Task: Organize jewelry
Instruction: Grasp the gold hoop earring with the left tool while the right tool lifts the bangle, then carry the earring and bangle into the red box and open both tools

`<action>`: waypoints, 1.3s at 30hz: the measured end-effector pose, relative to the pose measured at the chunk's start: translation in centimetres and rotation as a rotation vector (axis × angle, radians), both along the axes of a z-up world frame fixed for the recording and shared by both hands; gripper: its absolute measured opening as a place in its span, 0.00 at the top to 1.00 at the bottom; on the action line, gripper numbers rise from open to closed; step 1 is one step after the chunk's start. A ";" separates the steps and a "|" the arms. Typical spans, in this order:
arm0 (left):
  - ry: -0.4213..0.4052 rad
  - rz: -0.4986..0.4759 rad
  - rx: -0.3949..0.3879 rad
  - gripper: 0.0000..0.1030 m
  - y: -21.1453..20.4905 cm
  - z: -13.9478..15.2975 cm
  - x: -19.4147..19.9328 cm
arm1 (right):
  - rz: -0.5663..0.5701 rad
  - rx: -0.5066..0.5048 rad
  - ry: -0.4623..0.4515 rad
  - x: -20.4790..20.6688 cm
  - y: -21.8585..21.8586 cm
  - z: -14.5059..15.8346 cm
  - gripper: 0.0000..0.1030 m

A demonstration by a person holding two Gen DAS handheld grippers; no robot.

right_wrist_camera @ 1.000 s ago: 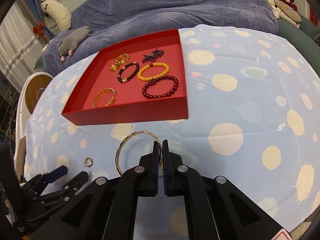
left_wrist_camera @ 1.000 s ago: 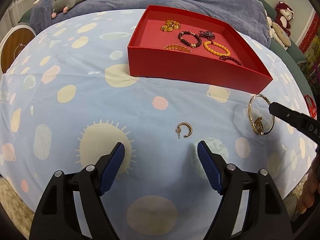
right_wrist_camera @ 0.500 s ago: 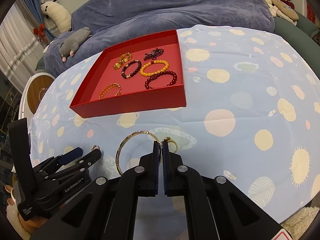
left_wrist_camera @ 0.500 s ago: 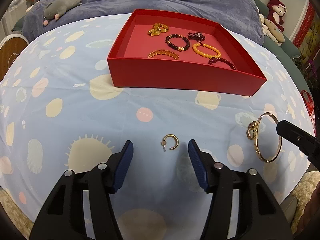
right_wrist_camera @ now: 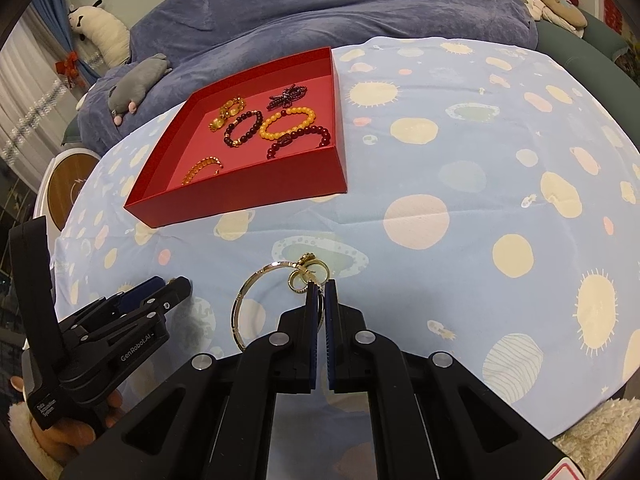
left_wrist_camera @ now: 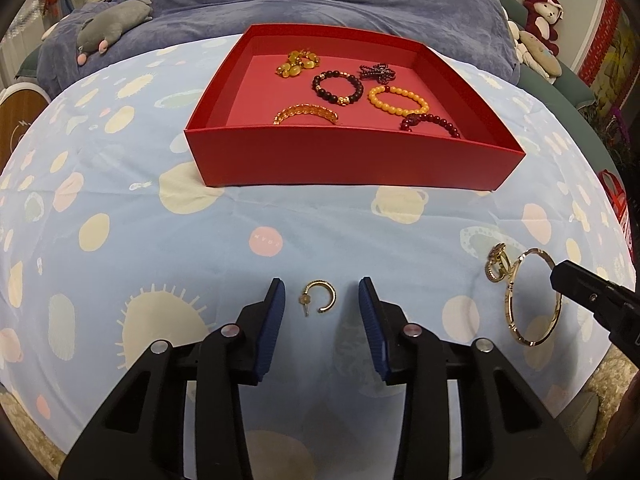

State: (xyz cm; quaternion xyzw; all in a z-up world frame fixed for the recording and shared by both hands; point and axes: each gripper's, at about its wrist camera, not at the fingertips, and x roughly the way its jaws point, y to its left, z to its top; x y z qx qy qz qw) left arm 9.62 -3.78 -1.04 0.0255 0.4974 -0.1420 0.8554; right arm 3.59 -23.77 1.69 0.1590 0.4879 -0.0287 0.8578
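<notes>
Pale-blue planet-print cloth (left_wrist_camera: 280,216) covers the table. Nearest, the left gripper (left_wrist_camera: 321,305) gapes wide around a small gold hoop earring (left_wrist_camera: 319,300); at three o'clock, the right gripper (right_wrist_camera: 320,292) pinches a thin gold bangle (right_wrist_camera: 256,304). Beyond, at twelve, sits the red cardboard tray (left_wrist_camera: 344,164) of beaded bracelets (left_wrist_camera: 396,100).

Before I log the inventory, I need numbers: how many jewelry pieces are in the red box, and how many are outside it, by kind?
Beaded bracelets in the red box: 3
Other pieces in the box: 3
Gold bangle, held by the right tool: 1
Small gold charm piece at the bangle: 1
Open gold hoop between the left tool's fingers: 1
Total: 9
</notes>
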 end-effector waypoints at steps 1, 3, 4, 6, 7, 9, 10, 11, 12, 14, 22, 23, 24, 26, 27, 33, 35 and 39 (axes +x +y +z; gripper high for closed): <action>-0.001 0.000 0.001 0.67 0.0 0.0 0.0 | -0.003 0.003 0.001 -0.1 -0.1 0.0 0.96; -0.001 0.002 -0.001 0.69 0.1 0.0 0.0 | -0.005 0.004 0.001 -0.1 -0.2 0.0 0.96; 0.000 0.003 -0.004 0.72 0.1 0.1 0.0 | -0.005 0.004 0.001 -0.2 -0.2 0.0 0.96; 0.000 0.003 -0.006 0.78 0.2 0.0 0.0 | -0.001 0.006 0.000 -0.2 -0.2 0.0 0.96; 0.001 0.003 -0.005 0.80 0.3 0.0 0.0 | 0.001 0.006 0.001 -0.2 -0.1 0.0 0.96; 0.002 0.005 -0.008 0.82 0.4 0.0 -0.1 | 0.004 0.009 0.001 -0.2 0.1 -0.1 0.96; 0.004 0.005 -0.012 0.82 0.5 0.0 -0.1 | 0.006 0.009 0.001 -0.2 0.2 -0.1 0.96; 0.005 0.006 -0.016 0.82 0.6 0.0 -0.1 | 0.007 0.009 0.002 -0.3 0.2 -0.1 0.96; 0.006 0.007 -0.019 0.82 0.8 0.0 -0.2 | 0.008 0.010 0.002 -0.3 0.3 -0.1 0.96; 0.007 0.010 -0.025 0.82 1.0 -0.1 -0.3 | 0.009 0.010 0.003 -0.3 0.4 -0.1 0.96; 0.011 0.020 -0.031 0.83 1.5 0.0 -0.5 | -0.001 0.012 0.005 -0.5 0.3 -0.2 0.96; 0.011 0.018 -0.032 0.82 1.4 0.0 -0.5 | -0.004 0.011 0.005 -0.5 0.1 -0.2 0.96; 0.008 0.018 -0.030 0.83 1.3 0.1 -0.5 | -0.008 0.012 0.005 -0.6 0.0 -0.2 0.96; 0.006 0.015 -0.037 0.83 1.2 0.2 -0.5 | -0.012 0.013 0.004 -0.6 -0.1 -0.1 0.96; 0.003 0.014 -0.037 0.83 1.2 0.3 -0.5 | -0.013 0.012 0.004 -0.6 -0.2 -0.1 0.96; -0.010 0.011 -0.064 0.83 1.6 1.7 -0.9 | 0.004 0.022 -0.007 -0.5 0.2 0.5 0.96; -0.010 0.014 -0.074 0.83 1.9 2.2 -0.9 | 0.011 0.024 -0.014 -0.5 0.4 0.8 0.96; -0.023 0.017 -0.083 0.83 2.3 3.6 -1.0 | 0.018 0.033 -0.032 -0.3 0.7 1.7 0.96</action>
